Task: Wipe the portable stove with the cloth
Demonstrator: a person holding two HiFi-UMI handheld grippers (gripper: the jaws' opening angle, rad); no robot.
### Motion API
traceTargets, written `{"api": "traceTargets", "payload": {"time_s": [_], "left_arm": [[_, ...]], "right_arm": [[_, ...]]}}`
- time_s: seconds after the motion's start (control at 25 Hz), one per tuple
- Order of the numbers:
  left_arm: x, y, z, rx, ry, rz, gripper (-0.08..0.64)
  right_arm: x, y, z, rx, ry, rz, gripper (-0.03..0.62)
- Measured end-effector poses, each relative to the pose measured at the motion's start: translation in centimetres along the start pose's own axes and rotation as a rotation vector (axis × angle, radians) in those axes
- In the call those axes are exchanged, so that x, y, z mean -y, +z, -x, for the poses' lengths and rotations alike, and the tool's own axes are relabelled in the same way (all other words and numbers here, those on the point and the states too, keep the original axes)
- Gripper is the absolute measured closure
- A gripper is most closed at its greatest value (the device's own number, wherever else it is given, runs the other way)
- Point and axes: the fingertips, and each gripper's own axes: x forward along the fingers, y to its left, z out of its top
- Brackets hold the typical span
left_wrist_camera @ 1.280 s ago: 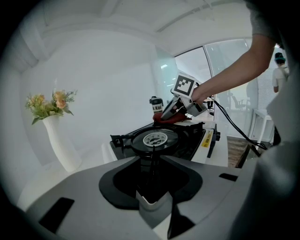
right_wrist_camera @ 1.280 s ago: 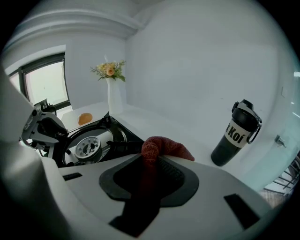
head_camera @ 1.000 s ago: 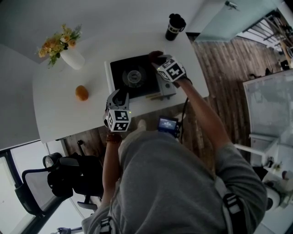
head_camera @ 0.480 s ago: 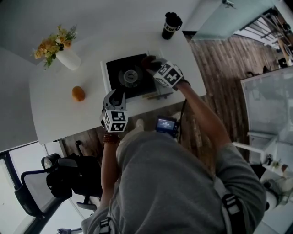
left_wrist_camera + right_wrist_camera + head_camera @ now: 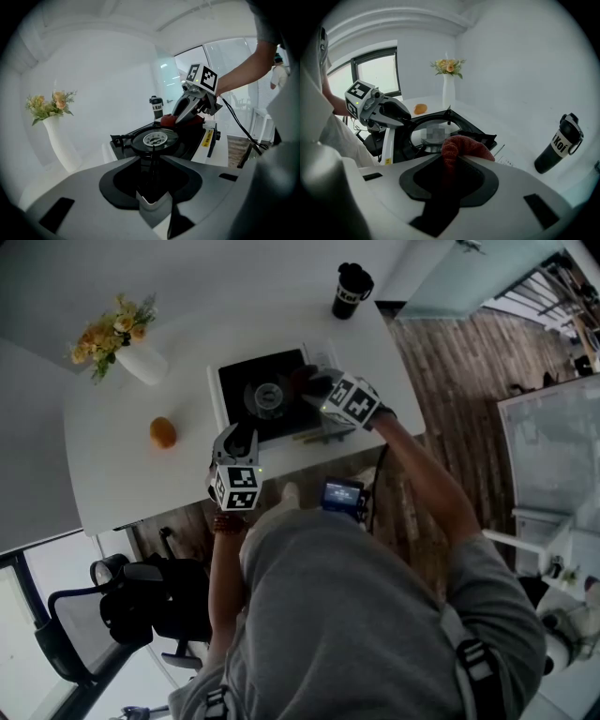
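1. Clamping the dark-red terry cloth (image 5: 464, 146), the right gripper (image 5: 317, 387) presses it on the black square portable stove (image 5: 236, 379) beside the burner (image 5: 268, 396).
2. The left gripper (image 5: 242, 437) pinches the stove's near edge, apparently steadying it.

One stove (image 5: 246, 381), one cloth (image 5: 463, 146), maybe one orange (image 5: 163, 432)

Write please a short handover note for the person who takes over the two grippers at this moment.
Left gripper: appears clamped on the portable stove's near edge, steadying it.
Right gripper: shut on the red cloth, which lies on the stove top just right of the burner in the head view.
Done: wiping is under way; how much is clean cannot be told.
Left: probably the rest of the top.
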Motion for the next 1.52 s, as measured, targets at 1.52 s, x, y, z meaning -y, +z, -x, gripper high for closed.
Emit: {"api": "traceTargets", "payload": {"time_s": [1.52], "left_arm": [[0.0,0.0,-0.1,-0.019,-0.013,0.019,0.413]], "right_arm": [[-5.0,-5.1,5.3,0.078,-0.067,-0.07,0.485]]}}
